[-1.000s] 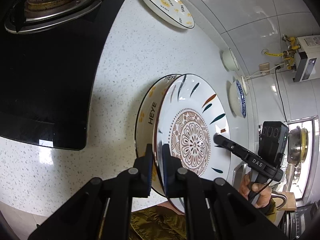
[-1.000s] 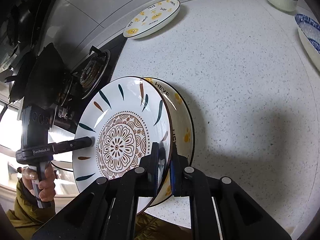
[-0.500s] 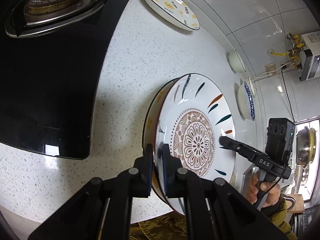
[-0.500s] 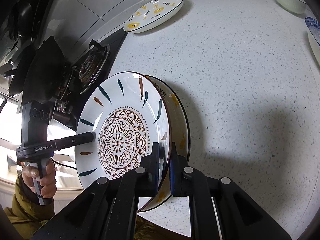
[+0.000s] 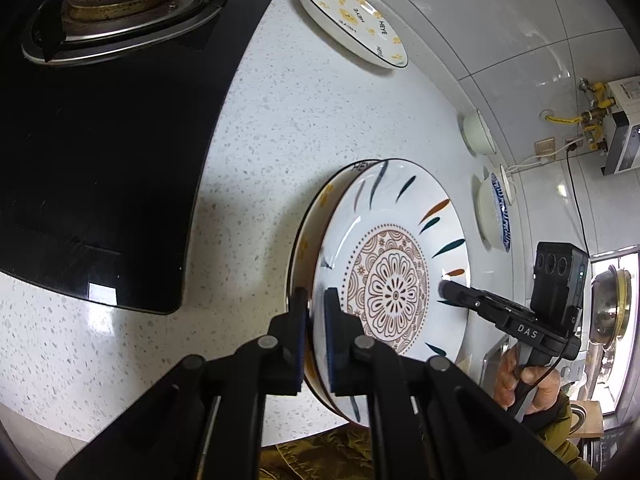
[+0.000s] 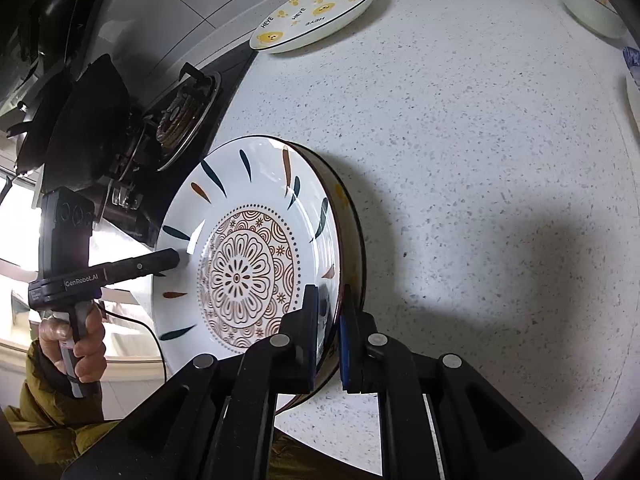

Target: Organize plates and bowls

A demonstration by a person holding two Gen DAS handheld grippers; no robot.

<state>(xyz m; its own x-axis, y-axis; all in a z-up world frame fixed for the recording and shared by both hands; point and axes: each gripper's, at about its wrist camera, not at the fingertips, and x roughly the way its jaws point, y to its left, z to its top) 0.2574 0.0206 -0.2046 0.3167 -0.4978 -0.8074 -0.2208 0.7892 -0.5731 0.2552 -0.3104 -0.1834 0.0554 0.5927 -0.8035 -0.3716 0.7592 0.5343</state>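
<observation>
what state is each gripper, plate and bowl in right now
left gripper: shut on the plate stack's rim
right gripper: shut on the opposite rim
patterned plate: on top, nested in the yellow-print plate
yellow-print plate: underneath, mostly covered
bear plate: flat on the counter
white bowl: upright, untouched
blue-rimmed bowl: upright, untouched

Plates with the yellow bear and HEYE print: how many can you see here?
2. One HEYE plate lies by the wall beyond the stove; the other sits under the flower-patterned plate both jaws hold. More may be hidden.
</observation>
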